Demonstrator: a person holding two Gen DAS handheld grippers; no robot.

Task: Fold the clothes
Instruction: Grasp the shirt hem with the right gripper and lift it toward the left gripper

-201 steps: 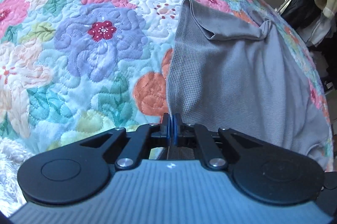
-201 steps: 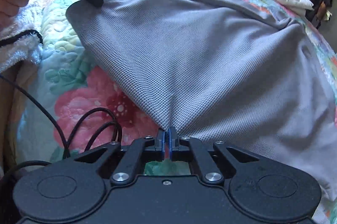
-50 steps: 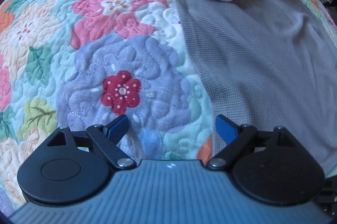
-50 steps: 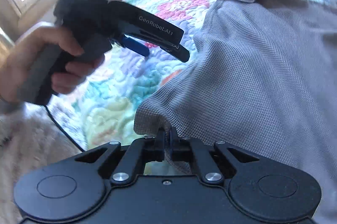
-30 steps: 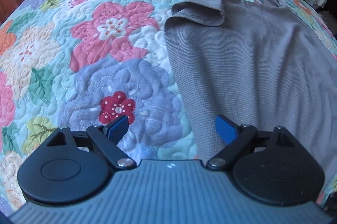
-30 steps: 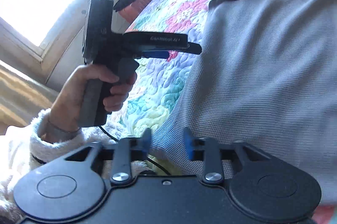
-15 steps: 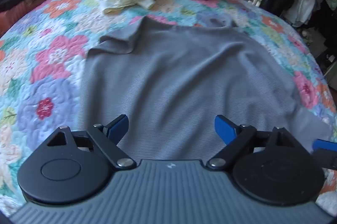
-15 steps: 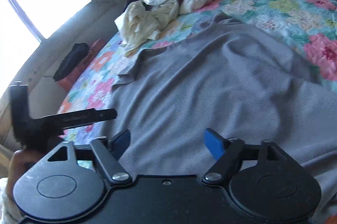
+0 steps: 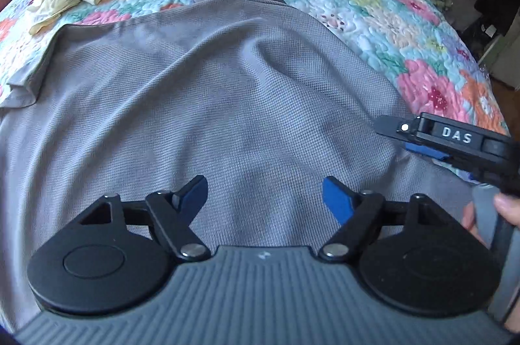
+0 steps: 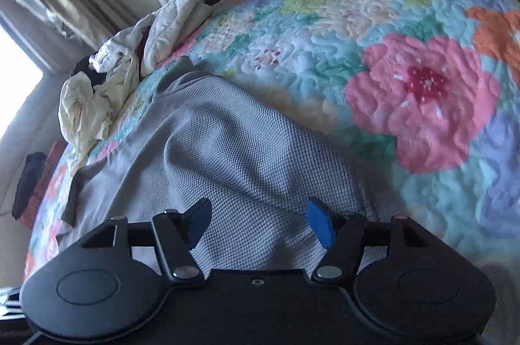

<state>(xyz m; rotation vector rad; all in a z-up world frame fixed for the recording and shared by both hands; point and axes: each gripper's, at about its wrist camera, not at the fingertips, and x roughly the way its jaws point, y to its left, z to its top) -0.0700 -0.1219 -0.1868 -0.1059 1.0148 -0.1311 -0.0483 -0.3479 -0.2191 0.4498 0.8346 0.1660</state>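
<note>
Both grippers, left gripper [image 9: 264,195] and right gripper [image 10: 258,218], spread wide and empty over grey shirt [image 9: 208,91] flat on quilt [image 9: 373,0]; suggest pinching right edge near hem, single layer, folding leftward evenly.

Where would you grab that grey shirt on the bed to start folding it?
Probably at its loose edges. The grey shirt lies spread on the floral quilt. The open right gripper already straddles the right side edge; the open left gripper could pinch the near hem, coming low from the near side.
</note>
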